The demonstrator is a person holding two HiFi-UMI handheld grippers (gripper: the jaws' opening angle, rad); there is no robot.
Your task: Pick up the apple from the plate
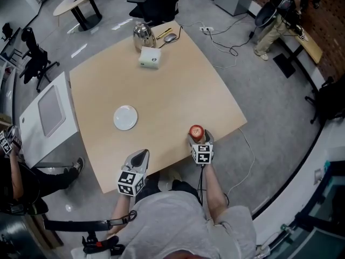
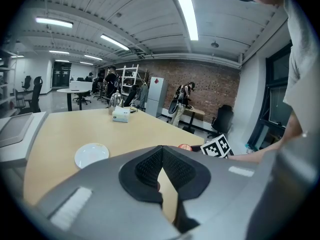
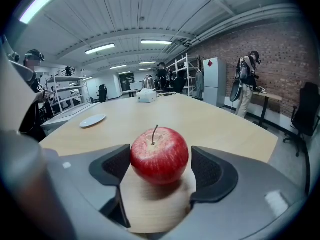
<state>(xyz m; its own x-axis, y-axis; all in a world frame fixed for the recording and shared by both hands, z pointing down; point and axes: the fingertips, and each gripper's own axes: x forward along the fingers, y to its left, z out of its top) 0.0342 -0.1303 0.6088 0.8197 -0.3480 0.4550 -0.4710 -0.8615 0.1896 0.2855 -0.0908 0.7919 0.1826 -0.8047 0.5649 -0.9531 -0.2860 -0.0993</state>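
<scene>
The red apple (image 1: pixel 197 131) (image 3: pixel 159 155) stands on the wooden table (image 1: pixel 178 74) near its front edge, well to the right of the empty white plate (image 1: pixel 125 117) (image 3: pixel 93 120) (image 2: pixel 91 155). My right gripper (image 1: pixel 197 136) (image 3: pixel 159 169) is open around the apple. A gap shows between the fruit and the right pad, and the left pad sits right at its skin. My left gripper (image 1: pixel 139 156) (image 2: pixel 162 151) rests at the table's front edge, below the plate. Its pads meet at the tips with nothing between them.
A white tissue box (image 1: pixel 150 57), a shiny metal kettle (image 1: pixel 142 35) and a mouse (image 1: pixel 171 37) sit at the table's far end. A white side unit (image 1: pixel 48 117) stands to the left. Office chairs and a person (image 1: pixel 275 20) are farther off.
</scene>
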